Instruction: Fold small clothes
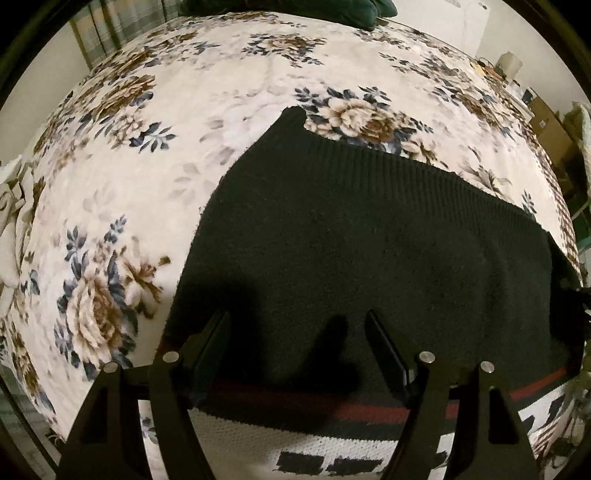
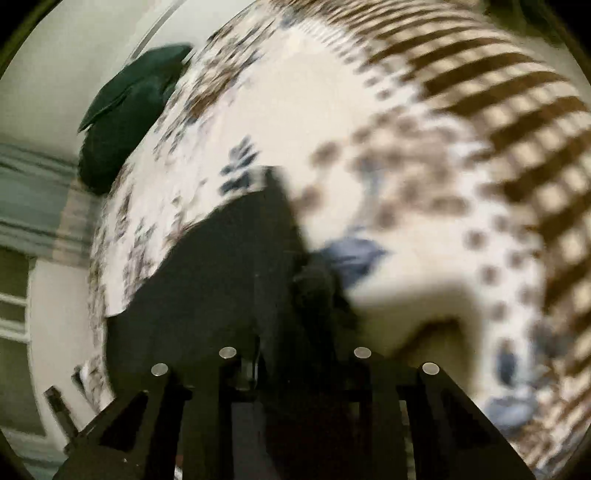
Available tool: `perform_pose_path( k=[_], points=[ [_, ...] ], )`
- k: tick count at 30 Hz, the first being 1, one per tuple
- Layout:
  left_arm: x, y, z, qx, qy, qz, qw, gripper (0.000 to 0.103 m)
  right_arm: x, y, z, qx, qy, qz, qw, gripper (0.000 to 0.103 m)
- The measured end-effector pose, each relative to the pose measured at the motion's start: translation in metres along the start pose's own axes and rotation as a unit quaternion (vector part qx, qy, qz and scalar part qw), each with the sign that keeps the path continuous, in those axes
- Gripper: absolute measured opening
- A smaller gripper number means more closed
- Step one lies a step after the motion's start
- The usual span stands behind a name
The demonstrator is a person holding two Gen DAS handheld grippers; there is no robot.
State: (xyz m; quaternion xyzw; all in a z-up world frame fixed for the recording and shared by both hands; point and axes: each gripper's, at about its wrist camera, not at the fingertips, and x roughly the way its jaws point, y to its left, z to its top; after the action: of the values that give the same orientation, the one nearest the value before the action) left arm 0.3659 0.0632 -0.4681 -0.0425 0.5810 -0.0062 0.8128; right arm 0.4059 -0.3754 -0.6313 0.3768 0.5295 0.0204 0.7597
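Observation:
A black knit sweater (image 1: 351, 240) with a red stripe and a white patterned band near its lower edge lies spread on a floral blanket (image 1: 122, 184). My left gripper (image 1: 297, 321) hovers just above the sweater's near part, jaws wide apart and empty. In the blurred right wrist view, my right gripper (image 2: 295, 354) has its jaws close together with black sweater fabric (image 2: 236, 266) bunched between them. The fabric hangs and stretches away from it over the blanket (image 2: 369, 147).
A dark green cushion (image 1: 291, 7) lies at the far end of the bed and shows in the right wrist view (image 2: 125, 107) too. Cardboard boxes (image 1: 550, 129) and clutter stand off the bed's right side. A white cloth (image 1: 11, 221) lies at the left edge.

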Motion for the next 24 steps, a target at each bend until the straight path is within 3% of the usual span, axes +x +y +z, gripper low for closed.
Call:
perform_pose_path(
  k=[1,3,4,5,7,10,11,13,16,20,22,24],
  points=[
    [0.0,0.001,0.001,-0.003,-0.001,-0.004,1.0,0.073,0.0,0.001,0.006,0.016,0.019,0.052,0.998,0.027],
    [-0.001,0.002,0.001,-0.005,-0.004,-0.007,1.0,0.073,0.0,-0.012,0.009,0.081,0.047,0.167,0.981,0.026],
    [-0.001,0.002,0.001,-0.005,-0.004,-0.009,0.9999,0.073,-0.003,-0.026,0.008,0.114,0.044,0.192,0.974,0.026],
    [-0.001,0.003,0.001,-0.005,-0.005,-0.01,0.9999,0.073,-0.009,-0.038,0.005,0.132,0.034,0.185,0.973,0.026],
    [0.0,0.003,0.0,-0.003,-0.003,-0.01,0.9999,0.073,-0.012,-0.067,0.004,0.155,0.02,0.109,0.982,0.026],
    [-0.004,0.003,0.0,-0.001,-0.004,-0.007,1.0,0.073,-0.005,-0.077,-0.007,0.159,0.024,0.075,0.984,0.031],
    [-0.008,0.002,-0.001,-0.001,-0.005,-0.009,0.9999,0.073,-0.009,-0.073,-0.009,0.153,0.017,0.066,0.986,0.038],
    [-0.018,-0.003,-0.002,0.002,-0.013,-0.016,0.9998,0.073,-0.027,-0.06,-0.016,0.147,-0.003,0.023,0.989,0.068],
    [-0.035,-0.021,-0.007,0.025,-0.025,-0.026,0.999,0.073,-0.079,-0.038,-0.048,0.12,-0.067,-0.036,0.99,0.094],
    [-0.042,-0.053,-0.021,0.048,-0.02,-0.055,0.9972,0.076,-0.126,-0.041,-0.111,0.165,-0.097,-0.049,0.98,0.096],
    [-0.034,-0.069,-0.029,0.057,-0.006,-0.065,0.9962,0.089,-0.133,-0.051,-0.155,0.211,-0.103,-0.038,0.971,0.102],
    [-0.019,-0.084,-0.034,0.06,0.019,-0.071,0.9955,0.089,-0.121,-0.061,-0.188,0.25,-0.096,0.002,0.964,0.102]
  ],
)
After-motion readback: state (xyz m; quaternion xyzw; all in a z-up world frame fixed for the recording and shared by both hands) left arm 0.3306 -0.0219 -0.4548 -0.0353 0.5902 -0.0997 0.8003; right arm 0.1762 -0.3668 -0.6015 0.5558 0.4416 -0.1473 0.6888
